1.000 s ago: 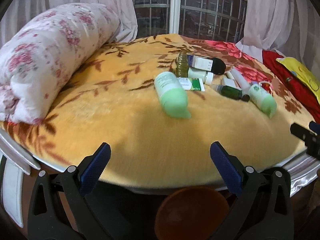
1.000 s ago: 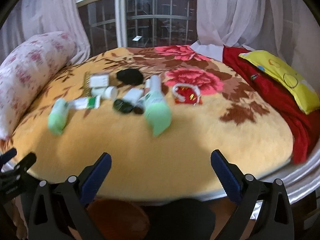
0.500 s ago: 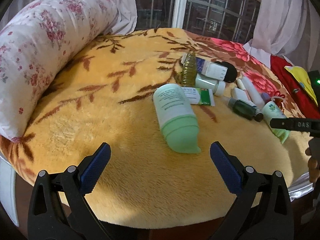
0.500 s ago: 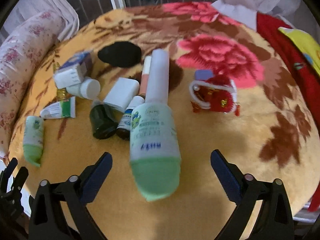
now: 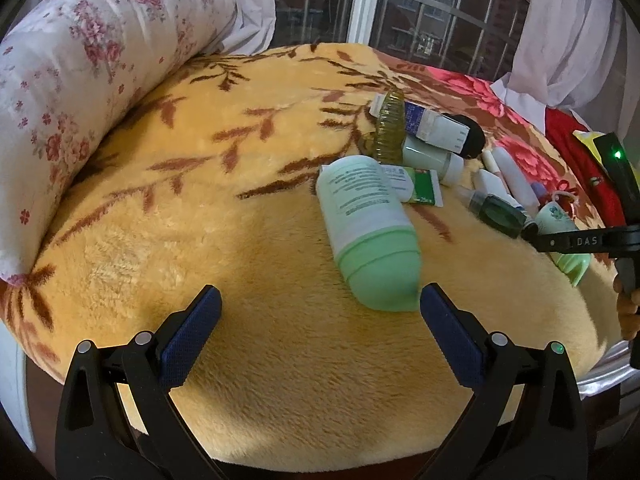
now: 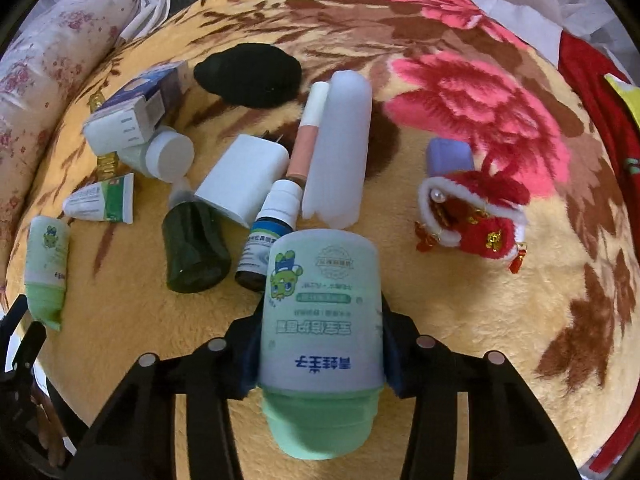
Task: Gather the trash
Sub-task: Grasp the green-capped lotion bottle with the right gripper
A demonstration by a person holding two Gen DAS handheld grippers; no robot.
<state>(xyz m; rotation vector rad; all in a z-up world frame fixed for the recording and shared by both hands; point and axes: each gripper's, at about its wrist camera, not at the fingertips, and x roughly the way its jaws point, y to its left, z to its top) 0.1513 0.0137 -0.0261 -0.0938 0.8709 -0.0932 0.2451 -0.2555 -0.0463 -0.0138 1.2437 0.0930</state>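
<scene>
A heap of empty bottles, tubes and boxes lies on a yellow flowered blanket. My right gripper points steeply down with its jaws closing, and the blue pads touch both sides of a white bottle with a green cap. The left wrist view shows that bottle at the far right, behind a finger of the right gripper. My left gripper stands open over the blanket. A second green-capped bottle lies just ahead of its right fingertip, untouched.
Around the held bottle lie a dark green bottle, a small dropper bottle, a white tube, a white charger, a toothpaste tube, a box and a red ornament. A floral bolster lines the left.
My right gripper came down over the green-capped bottle and its wide jaws closed in on the bottle's sides. My left gripper moved closer to the other green-capped bottle, still open.
</scene>
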